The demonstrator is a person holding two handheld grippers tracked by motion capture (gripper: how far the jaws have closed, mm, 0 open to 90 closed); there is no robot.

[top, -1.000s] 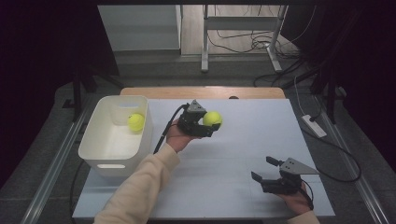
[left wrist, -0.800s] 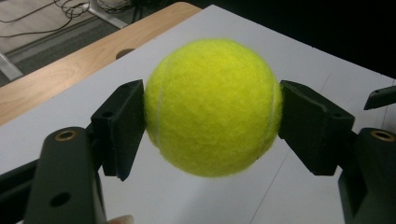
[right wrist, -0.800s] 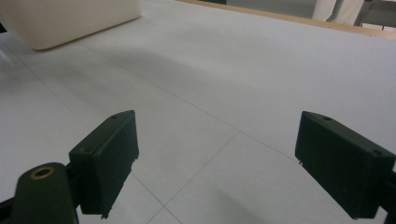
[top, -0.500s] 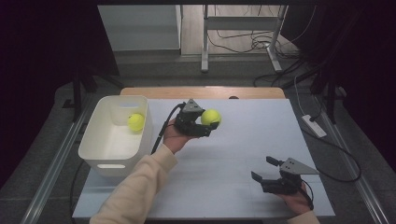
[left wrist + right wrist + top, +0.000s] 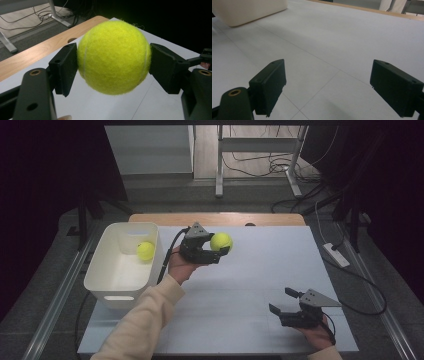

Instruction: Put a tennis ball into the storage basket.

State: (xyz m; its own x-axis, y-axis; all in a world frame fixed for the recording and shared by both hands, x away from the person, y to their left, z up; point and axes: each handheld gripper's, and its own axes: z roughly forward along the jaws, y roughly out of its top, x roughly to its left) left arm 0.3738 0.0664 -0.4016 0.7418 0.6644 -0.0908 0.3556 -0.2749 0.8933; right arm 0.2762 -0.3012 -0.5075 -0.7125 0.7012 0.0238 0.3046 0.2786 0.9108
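A: How far along is this looking?

B: Roughly halfway, I'd judge. One tennis ball (image 5: pixel 145 251) is already lying inside the white bin (image 5: pixel 99 270), near its far right corner. A second ball (image 5: pixel 221 242) is being carried: the left hand-held gripper (image 5: pixel 212 251) is clamping it from both sides, and it is hanging clear above the surface (image 5: pixel 240 290), just right of the bin.

A: And the grip itself?

B: In the left gripper view both pads are pressing into the held ball's (image 5: pixel 113 56) felt at its widest part, so it is sitting firmly. What's left, I'd say, is carrying it over the rim and letting go.

A: The other hand?

B: The right hand-held gripper (image 5: pixel 287 306) is resting near the front right of the surface, jaws spread wide with nothing between them.

A: Any obstacles?

B: The bin's near wall is the one edge to clear; it is standing between ball and bin floor. Otherwise the surface is lying bare, with plenty of room.
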